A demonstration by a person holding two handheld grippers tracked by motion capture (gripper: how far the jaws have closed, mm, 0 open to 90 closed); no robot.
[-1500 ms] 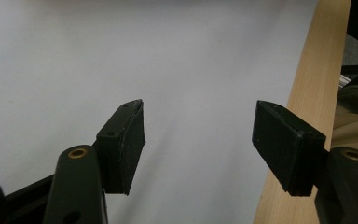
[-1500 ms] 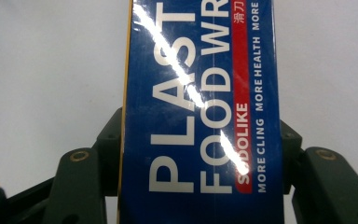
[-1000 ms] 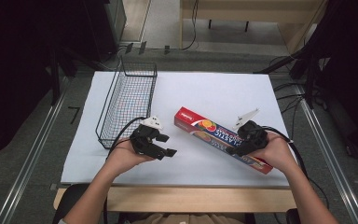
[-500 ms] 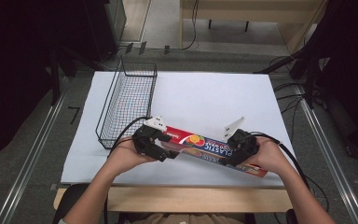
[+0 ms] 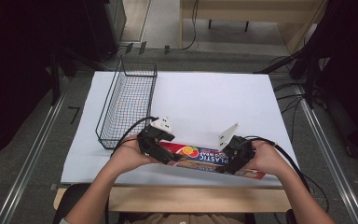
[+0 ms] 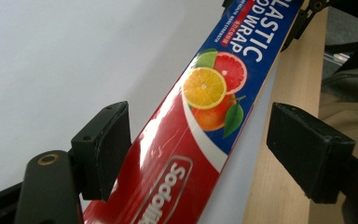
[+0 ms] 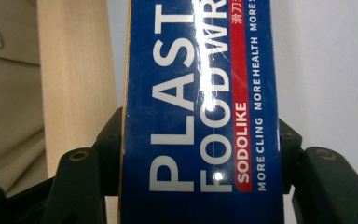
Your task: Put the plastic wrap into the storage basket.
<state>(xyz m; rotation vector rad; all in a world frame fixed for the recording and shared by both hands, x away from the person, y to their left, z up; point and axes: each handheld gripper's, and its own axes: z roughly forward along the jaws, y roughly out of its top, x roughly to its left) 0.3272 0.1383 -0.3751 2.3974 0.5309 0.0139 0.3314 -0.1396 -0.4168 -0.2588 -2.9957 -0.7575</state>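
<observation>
Plastic wrap box: laid along the near edge of the desk, beside a wire basket. Right gripper: clamped on the box's blue end, lettering legible in the right gripper view. Left gripper: jaws just opened, box's red end seen between them with gaps either side; this is not discernible in the high view

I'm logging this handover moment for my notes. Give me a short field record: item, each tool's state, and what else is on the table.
item: plastic food wrap box, lying along the table's near edge
right tool: shut on the box, pads pressing both sides
left tool: jaws have just been opening; box between them, pads clear
nearby: wire basket on the white sheet, to the left
</observation>
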